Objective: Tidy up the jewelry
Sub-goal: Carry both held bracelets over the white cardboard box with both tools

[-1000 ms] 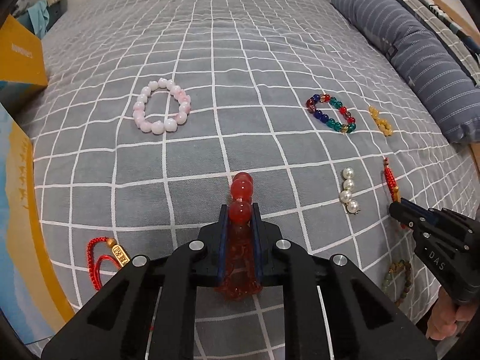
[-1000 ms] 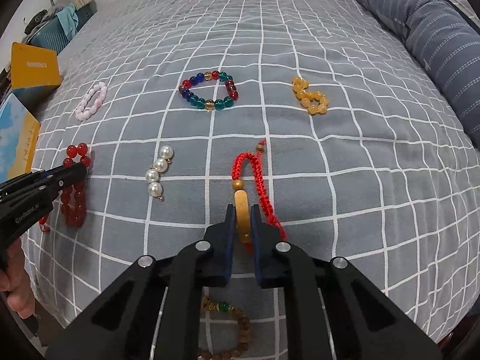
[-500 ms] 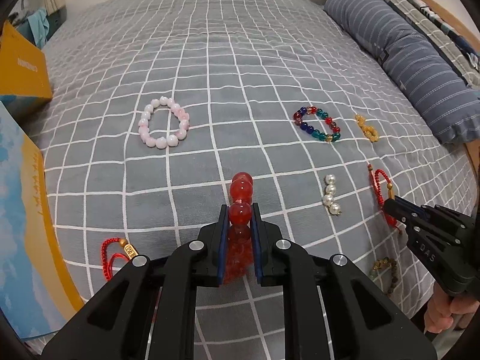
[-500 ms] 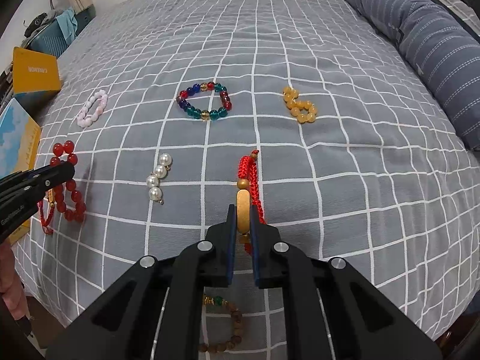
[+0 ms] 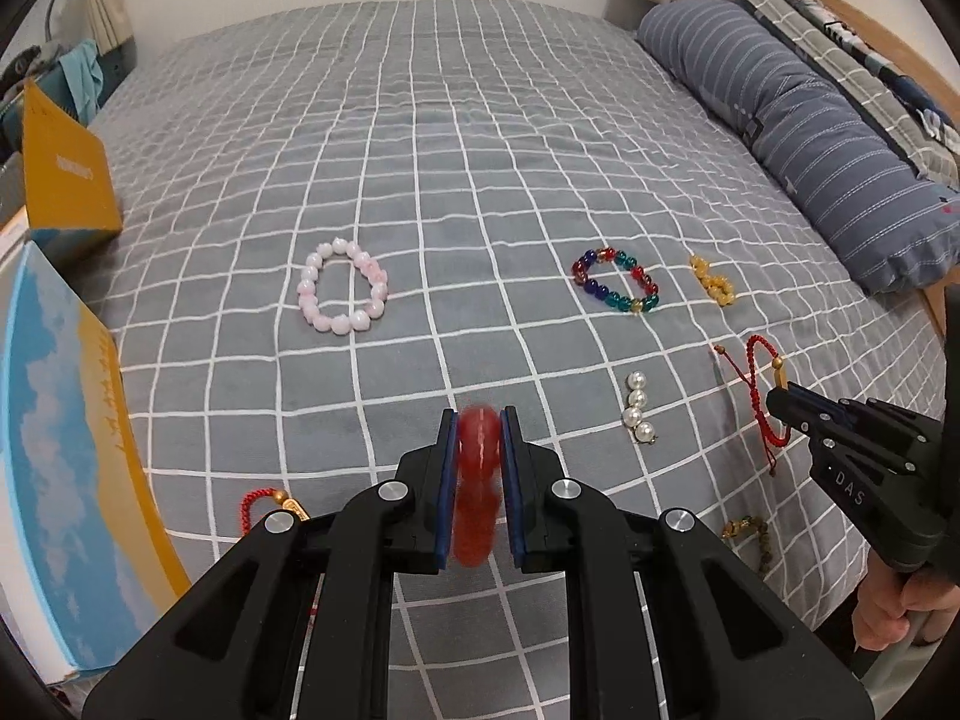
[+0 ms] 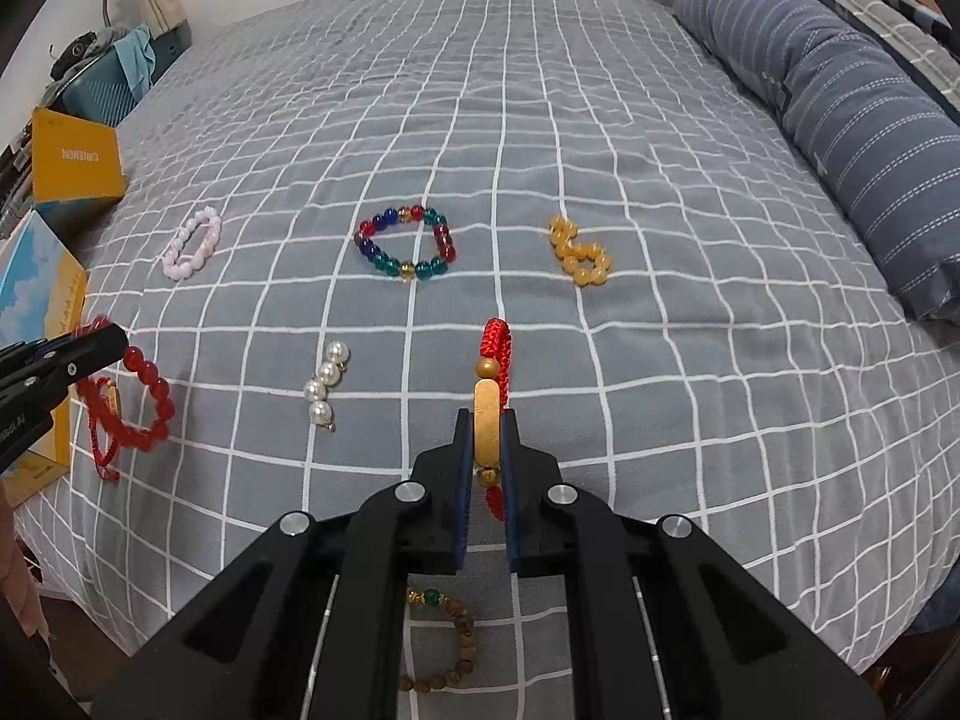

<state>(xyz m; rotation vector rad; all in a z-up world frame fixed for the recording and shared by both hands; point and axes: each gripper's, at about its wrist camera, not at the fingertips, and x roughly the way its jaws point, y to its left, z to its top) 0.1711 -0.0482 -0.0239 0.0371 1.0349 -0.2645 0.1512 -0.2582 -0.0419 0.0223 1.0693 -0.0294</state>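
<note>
My left gripper (image 5: 478, 420) is shut on a red bead bracelet (image 5: 477, 450), which hangs blurred between the pads above the grey checked bedspread (image 5: 480, 150). The right wrist view shows the same bracelet (image 6: 157, 399) dangling under the left gripper (image 6: 99, 343). My right gripper (image 6: 486, 420) is shut on the gold bar of a red cord bracelet (image 6: 487, 420), whose cord loops out in front of the fingers. In the left wrist view that cord bracelet (image 5: 757, 384) hangs from the right gripper (image 5: 783, 393) at the right edge.
On the bed lie a pink bead bracelet (image 5: 309, 297), a multicolour bracelet (image 5: 600, 291), yellow beads (image 5: 714, 285), a pearl piece (image 5: 636, 414), a wooden bead bracelet (image 6: 465, 642) and another red cord charm (image 5: 270, 499). Boxes (image 5: 66, 180) stand left, a striped pillow (image 5: 810, 138) right.
Both grippers have risen from the bed with their bracelets. The red beads now swing and blur in the left jaws; the red cord has lifted off the cover.
</note>
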